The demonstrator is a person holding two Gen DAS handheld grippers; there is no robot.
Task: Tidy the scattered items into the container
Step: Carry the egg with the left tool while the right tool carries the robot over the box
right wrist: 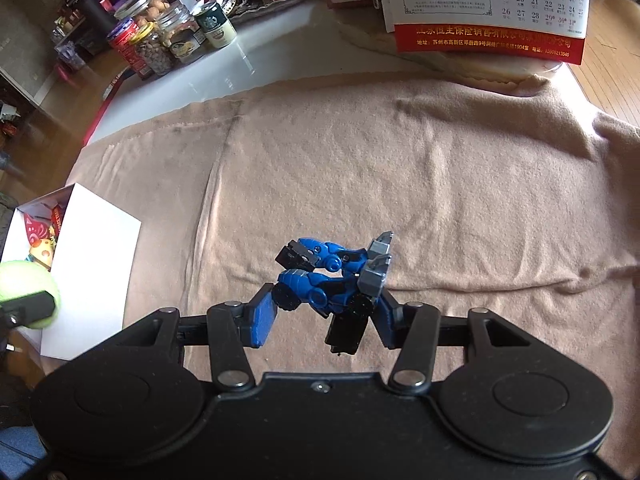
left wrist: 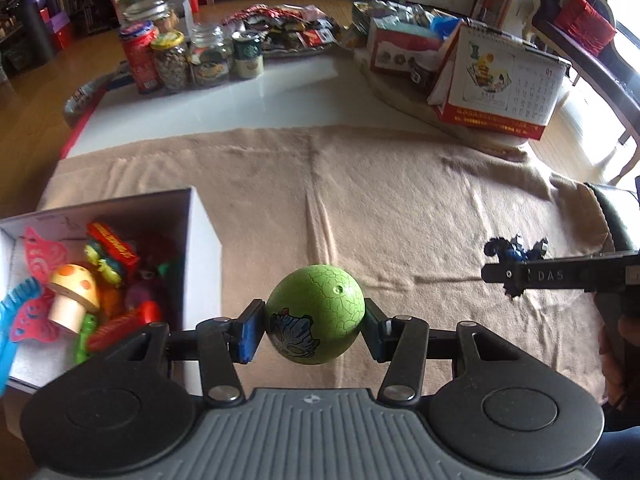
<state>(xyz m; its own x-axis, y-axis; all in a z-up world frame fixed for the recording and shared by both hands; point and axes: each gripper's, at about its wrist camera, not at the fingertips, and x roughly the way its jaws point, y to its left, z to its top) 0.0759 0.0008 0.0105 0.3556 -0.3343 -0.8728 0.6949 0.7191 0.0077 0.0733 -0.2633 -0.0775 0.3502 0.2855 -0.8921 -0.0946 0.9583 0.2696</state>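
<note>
My left gripper [left wrist: 314, 330] is shut on a green cracked-pattern egg toy [left wrist: 316, 314], held above the tan cloth just right of the white box [left wrist: 202, 248]. The box holds several toys, among them a wooden mushroom [left wrist: 74, 292]. My right gripper [right wrist: 326, 318] is shut on a blue and black robot toy [right wrist: 330, 280], lifted over the cloth. In the left wrist view the right gripper's finger [left wrist: 520, 274] and the robot toy [left wrist: 516, 250] show at the far right. In the right wrist view the egg toy [right wrist: 28, 284] and the white box [right wrist: 92, 264] sit at the far left.
The tan cloth [left wrist: 380, 184] covers the near part of a white table [left wrist: 240, 96]. Jars and cans [left wrist: 188, 58] stand at the back left, a desk calendar [left wrist: 504, 84] and boxes at the back right. A person's hand [left wrist: 618, 344] shows at the right edge.
</note>
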